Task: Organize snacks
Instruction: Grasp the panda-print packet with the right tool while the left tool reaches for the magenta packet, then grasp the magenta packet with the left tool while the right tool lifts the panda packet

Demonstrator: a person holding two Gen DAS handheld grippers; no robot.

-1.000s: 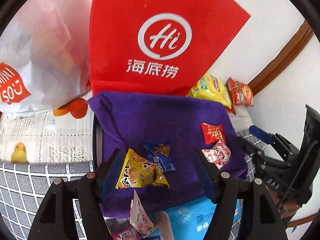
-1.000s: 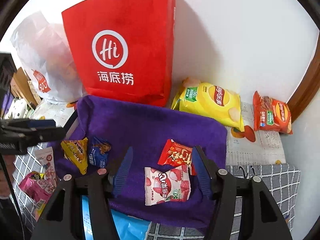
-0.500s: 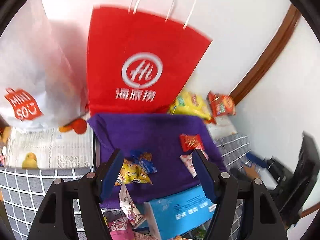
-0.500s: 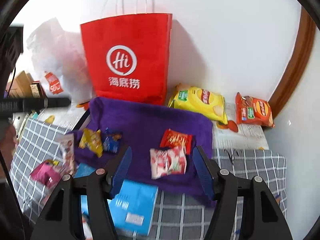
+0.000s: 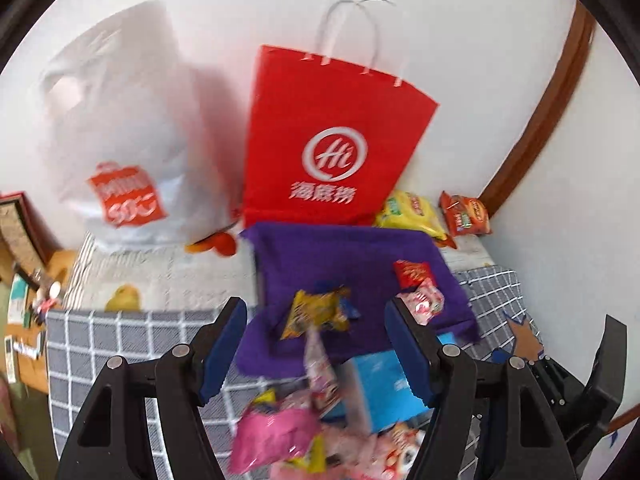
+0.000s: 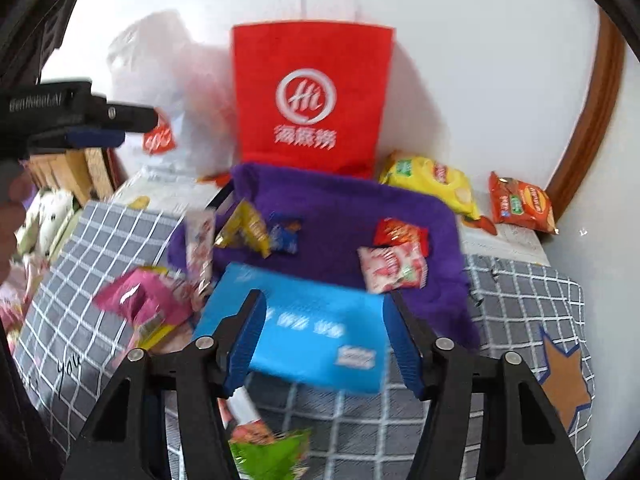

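Both my left gripper [image 5: 316, 344] and right gripper [image 6: 322, 338] gape wide, empty; four snacks lie on the purple cloth [image 6: 332, 204], while the pink packet [image 6: 140, 300] and blue box [image 6: 308, 320] remain unsorted

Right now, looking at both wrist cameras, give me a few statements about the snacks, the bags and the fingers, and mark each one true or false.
1. The red paper bag stands upright against the wall behind the purple cloth. True.
2. The left gripper is shut on a yellow packet. False: its fingers are spread and hold nothing.
3. The yellow chip bag lies on the purple cloth. False: it lies off the cloth, by the wall, beside the orange chip bag.
4. A small red packet lies on the cloth next to a pink-and-white packet. True.
5. The right gripper is open above a blue box. True.
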